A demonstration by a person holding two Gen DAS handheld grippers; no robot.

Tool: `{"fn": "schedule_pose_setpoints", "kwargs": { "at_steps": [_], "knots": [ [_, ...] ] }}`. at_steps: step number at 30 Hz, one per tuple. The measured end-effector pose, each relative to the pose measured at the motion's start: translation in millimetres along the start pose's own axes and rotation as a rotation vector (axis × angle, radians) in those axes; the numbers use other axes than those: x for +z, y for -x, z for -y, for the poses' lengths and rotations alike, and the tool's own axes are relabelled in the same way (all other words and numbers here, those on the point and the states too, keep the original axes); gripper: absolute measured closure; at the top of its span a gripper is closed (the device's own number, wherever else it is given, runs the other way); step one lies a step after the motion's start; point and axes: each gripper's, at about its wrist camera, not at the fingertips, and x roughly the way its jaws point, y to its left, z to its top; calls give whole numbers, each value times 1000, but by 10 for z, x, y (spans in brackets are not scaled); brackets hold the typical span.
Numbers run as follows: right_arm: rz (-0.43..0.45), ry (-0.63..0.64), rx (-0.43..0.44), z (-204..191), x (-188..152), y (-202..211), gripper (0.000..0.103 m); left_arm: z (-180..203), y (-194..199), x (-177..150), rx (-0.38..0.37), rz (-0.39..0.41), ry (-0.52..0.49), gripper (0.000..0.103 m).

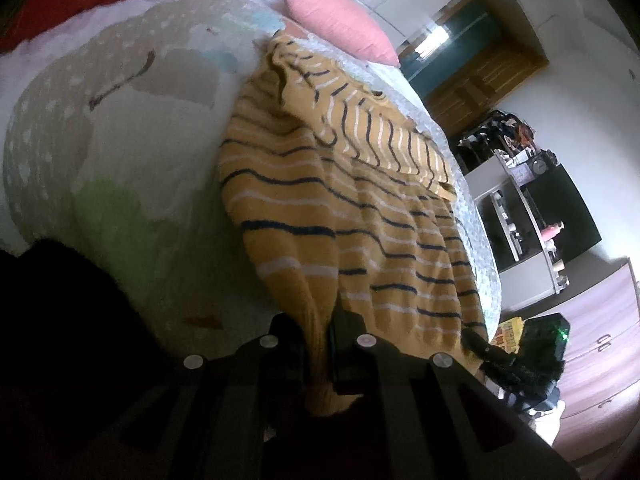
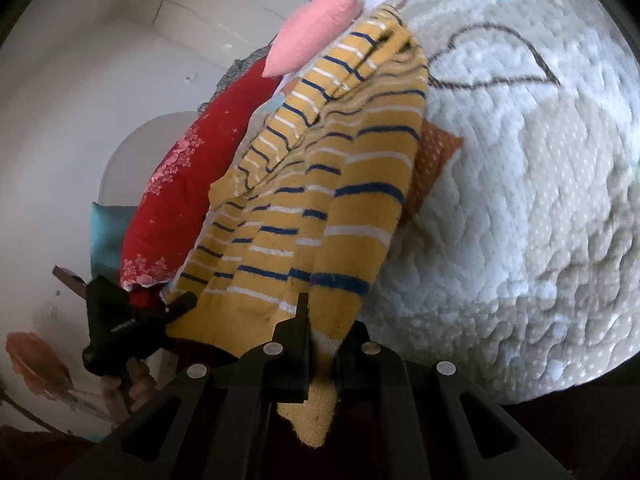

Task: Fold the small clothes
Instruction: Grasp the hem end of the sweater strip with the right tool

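Left hand-held gripper [image 1: 320,344] and right hand-held gripper [image 2: 324,340] each clamped on the near hem of the sweater [image 1: 344,216] (yellow, striped), which drapes across the bed [image 1: 120,152]; pink pillow [image 1: 340,20] beyond.

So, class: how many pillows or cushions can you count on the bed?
3: a pink pillow at the far end, a red floral one beside the striped garment, a teal one behind it. Others may be hidden.

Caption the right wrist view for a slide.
Right tool shut on the hem of a yellow striped sweater on a quilted bedspread.
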Motion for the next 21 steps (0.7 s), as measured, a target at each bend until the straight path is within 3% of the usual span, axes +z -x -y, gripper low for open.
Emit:
{"fn": "schedule_pose_setpoints", "kwargs": {
  "at_steps": [21],
  "knots": [
    [56,156,-3,-435,725,-277,93,50,-173,491,-9,47,-58,95]
  ]
}}
